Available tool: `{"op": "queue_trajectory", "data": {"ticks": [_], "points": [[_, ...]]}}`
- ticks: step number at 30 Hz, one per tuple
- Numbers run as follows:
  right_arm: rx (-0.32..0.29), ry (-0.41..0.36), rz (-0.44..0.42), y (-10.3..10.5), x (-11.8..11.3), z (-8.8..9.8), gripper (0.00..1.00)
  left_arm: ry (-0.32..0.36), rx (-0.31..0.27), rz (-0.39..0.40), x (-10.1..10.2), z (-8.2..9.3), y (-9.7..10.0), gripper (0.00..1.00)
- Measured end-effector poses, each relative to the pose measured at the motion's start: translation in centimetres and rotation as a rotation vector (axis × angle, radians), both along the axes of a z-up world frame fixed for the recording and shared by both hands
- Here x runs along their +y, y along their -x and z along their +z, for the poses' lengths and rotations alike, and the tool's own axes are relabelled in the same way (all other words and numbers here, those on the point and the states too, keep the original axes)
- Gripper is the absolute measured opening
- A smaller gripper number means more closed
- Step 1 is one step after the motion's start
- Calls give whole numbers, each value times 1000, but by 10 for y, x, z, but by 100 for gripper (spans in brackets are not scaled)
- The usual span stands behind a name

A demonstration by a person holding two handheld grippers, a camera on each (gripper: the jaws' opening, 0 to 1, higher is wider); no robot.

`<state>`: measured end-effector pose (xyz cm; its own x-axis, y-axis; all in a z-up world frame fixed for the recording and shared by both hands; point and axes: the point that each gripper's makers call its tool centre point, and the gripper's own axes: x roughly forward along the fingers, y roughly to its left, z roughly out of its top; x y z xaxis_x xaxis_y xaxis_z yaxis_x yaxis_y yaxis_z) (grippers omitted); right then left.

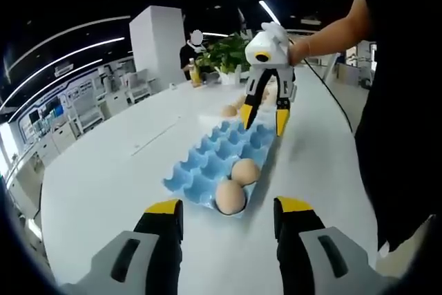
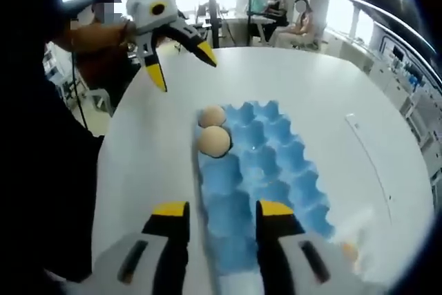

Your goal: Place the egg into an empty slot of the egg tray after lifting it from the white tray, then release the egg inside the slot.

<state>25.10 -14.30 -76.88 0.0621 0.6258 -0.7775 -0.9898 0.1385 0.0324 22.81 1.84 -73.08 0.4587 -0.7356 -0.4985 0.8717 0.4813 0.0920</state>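
The blue egg tray (image 1: 222, 159) is seen lying lengthwise on the white surface (image 1: 110, 170), with wide bare room to one side and a narrower strip toward the person's side. Two tan eggs (image 2: 213, 140) are seated in adjoining slots along one end row; the other slots are open. More eggs (image 1: 229, 110) are glimpsed beyond the tray's far end. The left hand-held gripper (image 2: 181, 60) and the right hand-held gripper (image 1: 264, 117) are both held spread, gripping nothing, above the tray's opposite ends.

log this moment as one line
left gripper: open, empty | right gripper: open, empty, over egg tray | two eggs in tray
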Motion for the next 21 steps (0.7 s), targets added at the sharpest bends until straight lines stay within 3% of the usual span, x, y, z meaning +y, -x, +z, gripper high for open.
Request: {"op": "queue_trajectory", "data": {"ticks": [21], "points": [[-9, 45, -128, -9, -60, -1, 39, 0, -5, -2, -1, 1, -1, 53]]}}
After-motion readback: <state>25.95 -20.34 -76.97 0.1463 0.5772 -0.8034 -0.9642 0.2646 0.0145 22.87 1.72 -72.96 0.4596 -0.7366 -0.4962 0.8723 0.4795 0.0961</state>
